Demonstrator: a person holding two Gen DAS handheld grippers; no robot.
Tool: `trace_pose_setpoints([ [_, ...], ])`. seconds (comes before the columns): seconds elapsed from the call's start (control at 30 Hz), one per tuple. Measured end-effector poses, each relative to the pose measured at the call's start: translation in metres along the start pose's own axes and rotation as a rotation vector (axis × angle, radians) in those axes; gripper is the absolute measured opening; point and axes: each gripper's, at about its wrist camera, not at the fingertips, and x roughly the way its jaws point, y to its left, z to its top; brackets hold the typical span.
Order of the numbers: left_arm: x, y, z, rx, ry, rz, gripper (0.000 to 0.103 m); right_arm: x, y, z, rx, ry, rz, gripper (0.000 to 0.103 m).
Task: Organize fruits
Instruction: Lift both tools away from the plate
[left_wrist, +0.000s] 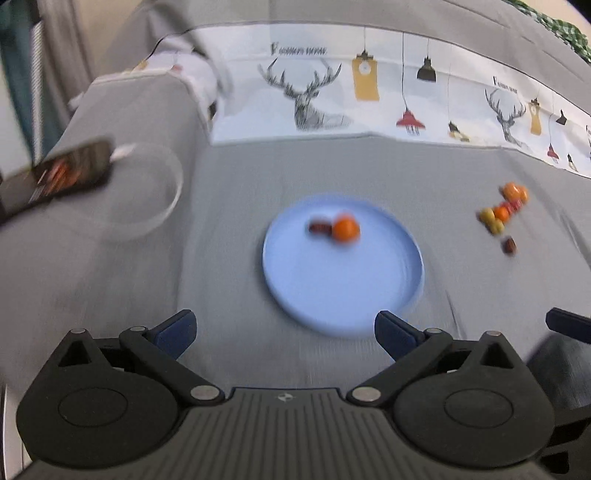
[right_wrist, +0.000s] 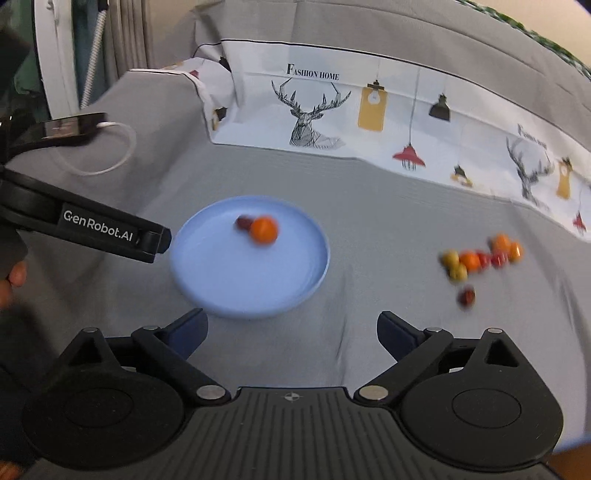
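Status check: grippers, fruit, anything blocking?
Left gripper open, empty. Right gripper open, empty. Blue plate holds an orange fruit and a dark red one; fruit pile waits on the cloth. Path clear.

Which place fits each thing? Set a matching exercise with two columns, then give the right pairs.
Things:
1. orange fruit
2. blue plate
3. fruit cluster
4. phone

Places:
A. loose on the grey cloth, to the right of the dish
B. on a stand at the far left
C. lying on the dish beside a dark red fruit
D. in the middle of the grey cloth

Pairs: 1-C, 2-D, 3-A, 4-B
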Motion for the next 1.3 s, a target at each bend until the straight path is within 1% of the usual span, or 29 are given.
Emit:
trace_pose_setpoints([
  [0.07,-0.017,0.006,-0.021,-0.067,0.013,-0.007,0.103,-0.019,0.006,-0.017,0.003,-0.01,0.005,0.1],
  [0.13,-0.032,0.008,-0.036,-0.112,0.012,-0.033,0.103,-0.032,0.009,-0.025,-0.007,-0.013,-0.028,0.1],
  [0.2,-0.041,0.006,-0.037,-0.101,0.017,-0.03,0.103,-0.052,0.006,-0.027,0.004,-0.071,-0.06,0.1],
  [0.27,-0.055,0.001,-0.036,-0.089,-0.028,-0.023,0.103,-0.073,0.002,-0.03,0.022,-0.135,-0.079,0.1],
  [0.33,-0.069,-0.008,-0.038,-0.07,-0.07,-0.032,0.103,-0.086,0.001,-0.036,0.022,-0.161,-0.088,0.1],
  [0.43,-0.085,-0.024,-0.043,-0.027,-0.106,-0.056,0.103,-0.102,-0.003,-0.042,0.022,-0.192,-0.105,0.1],
  [0.53,-0.097,-0.039,-0.047,0.024,-0.137,-0.047,0.103,-0.115,-0.008,-0.045,0.034,-0.23,-0.116,0.101],
  [0.6,-0.102,-0.046,-0.049,0.044,-0.15,-0.04,0.103,-0.12,-0.011,-0.048,0.041,-0.243,-0.123,0.101],
  [0.77,-0.113,-0.052,-0.051,0.055,-0.181,-0.035,0.103,-0.134,-0.015,-0.055,0.054,-0.275,-0.13,0.101],
  [0.97,-0.12,-0.063,-0.055,0.109,-0.201,-0.01,0.103,-0.138,-0.019,-0.059,0.074,-0.282,-0.135,0.101],
  [1.1,-0.118,-0.065,-0.055,0.125,-0.197,-0.007,0.103,-0.137,-0.021,-0.06,0.095,-0.281,-0.142,0.101],
  [1.3,-0.107,-0.063,-0.053,0.12,-0.159,-0.002,0.103,-0.13,-0.026,-0.061,0.134,-0.259,-0.136,0.101],
])
